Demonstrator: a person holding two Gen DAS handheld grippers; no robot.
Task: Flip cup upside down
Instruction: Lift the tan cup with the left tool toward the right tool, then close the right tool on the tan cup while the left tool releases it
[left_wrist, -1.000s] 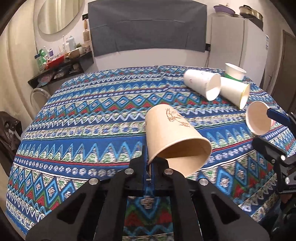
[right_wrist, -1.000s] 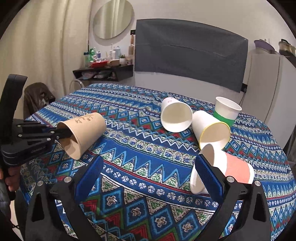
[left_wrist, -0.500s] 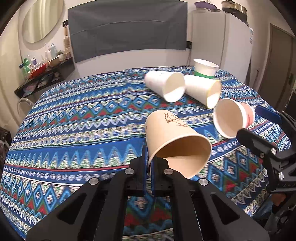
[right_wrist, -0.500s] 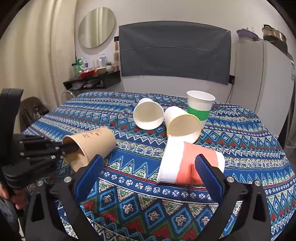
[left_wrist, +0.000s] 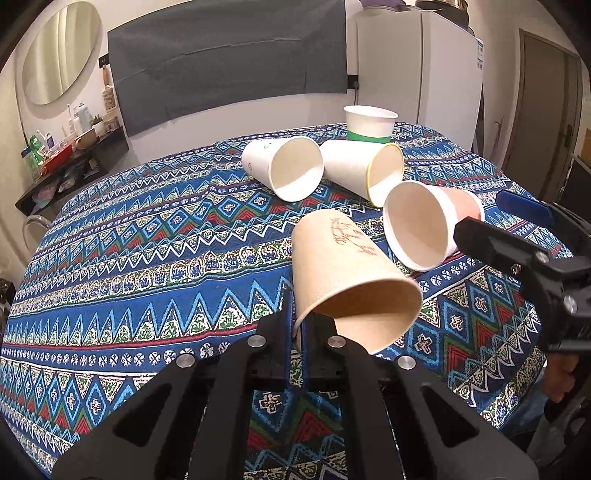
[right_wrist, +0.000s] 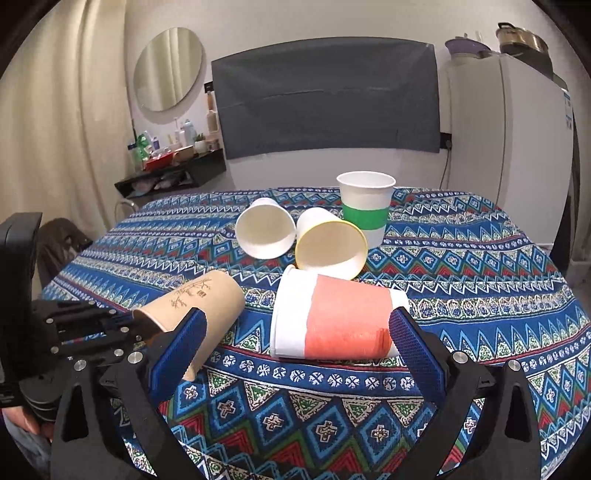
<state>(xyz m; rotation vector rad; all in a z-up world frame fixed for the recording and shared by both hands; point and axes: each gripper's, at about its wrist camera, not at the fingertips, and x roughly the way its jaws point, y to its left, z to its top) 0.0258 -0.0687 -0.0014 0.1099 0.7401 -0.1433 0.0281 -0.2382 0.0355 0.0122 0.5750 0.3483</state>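
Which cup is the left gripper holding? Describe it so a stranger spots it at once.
On the patterned tablecloth, nearest the camera, the brown paper cup is pinched at its rim by the left gripper. Unlike the white cups behind it, it is plain kraft brown with a small branch drawing.

We see a table (right_wrist: 480, 280) covered by a patterned blue cloth (left_wrist: 147, 266). Four paper cups rest on it, close together. A green-banded cup (right_wrist: 365, 206) stands upright at the far side. Just before it, a plain white cup (right_wrist: 264, 230) and a yellow-rimmed cup (right_wrist: 330, 243) lie on their sides, touching. Nearer, a pink-banded cup (right_wrist: 340, 321) lies sideways.
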